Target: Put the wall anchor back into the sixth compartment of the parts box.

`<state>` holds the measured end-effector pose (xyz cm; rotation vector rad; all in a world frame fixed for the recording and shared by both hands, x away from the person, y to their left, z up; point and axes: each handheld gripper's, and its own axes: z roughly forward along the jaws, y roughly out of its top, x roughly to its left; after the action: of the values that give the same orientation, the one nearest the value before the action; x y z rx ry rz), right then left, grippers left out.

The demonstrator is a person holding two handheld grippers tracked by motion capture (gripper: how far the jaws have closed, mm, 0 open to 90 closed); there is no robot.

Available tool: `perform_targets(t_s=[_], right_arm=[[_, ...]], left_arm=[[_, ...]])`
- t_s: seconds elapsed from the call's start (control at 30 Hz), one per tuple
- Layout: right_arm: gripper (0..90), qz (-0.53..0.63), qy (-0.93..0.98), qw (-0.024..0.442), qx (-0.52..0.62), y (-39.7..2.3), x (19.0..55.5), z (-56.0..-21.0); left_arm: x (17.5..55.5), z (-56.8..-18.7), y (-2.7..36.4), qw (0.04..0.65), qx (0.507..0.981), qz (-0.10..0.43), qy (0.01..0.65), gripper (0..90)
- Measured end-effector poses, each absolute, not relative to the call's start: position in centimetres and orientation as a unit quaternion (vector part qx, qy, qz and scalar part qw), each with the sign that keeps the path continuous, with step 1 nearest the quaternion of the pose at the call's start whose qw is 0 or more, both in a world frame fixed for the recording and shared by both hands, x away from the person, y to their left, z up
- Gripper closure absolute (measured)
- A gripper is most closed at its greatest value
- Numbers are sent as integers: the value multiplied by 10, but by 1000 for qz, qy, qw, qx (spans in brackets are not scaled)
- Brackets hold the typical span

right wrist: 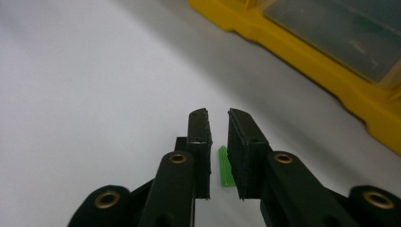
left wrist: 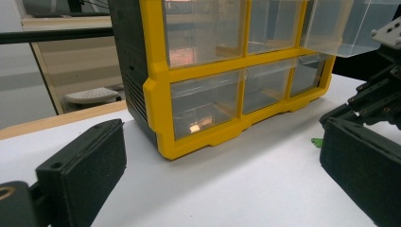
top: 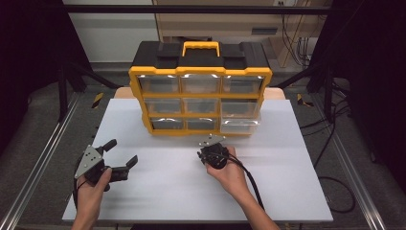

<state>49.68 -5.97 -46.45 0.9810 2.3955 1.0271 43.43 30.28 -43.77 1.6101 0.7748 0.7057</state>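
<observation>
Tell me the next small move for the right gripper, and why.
Probably close the last bit, then lift. The right gripper has its jaws nearly shut around the small green piece on the white table, a narrow gap still showing beside it.

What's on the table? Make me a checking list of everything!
Surface: white table, bare around the things.
Job's things: yellow and black drawer box, one right-hand drawer sticking out; small green piece lying on the table.
Clutter: nothing seen.
Grippers: left gripper open, holding nothing; right gripper with jaws narrow around the green piece, a small gap showing.
Cables: black cable trailing from the right gripper; more cables on the floor.
Surroundings: metal rails, grey floor.
</observation>
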Motion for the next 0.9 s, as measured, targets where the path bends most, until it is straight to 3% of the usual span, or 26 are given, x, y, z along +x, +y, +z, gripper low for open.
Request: perform_targets(t_s=[0.9], right_arm=[[819, 336, 858, 157, 355, -60, 503, -477]], left_arm=[[435, -438, 303, 572, 689, 297, 331, 14]])
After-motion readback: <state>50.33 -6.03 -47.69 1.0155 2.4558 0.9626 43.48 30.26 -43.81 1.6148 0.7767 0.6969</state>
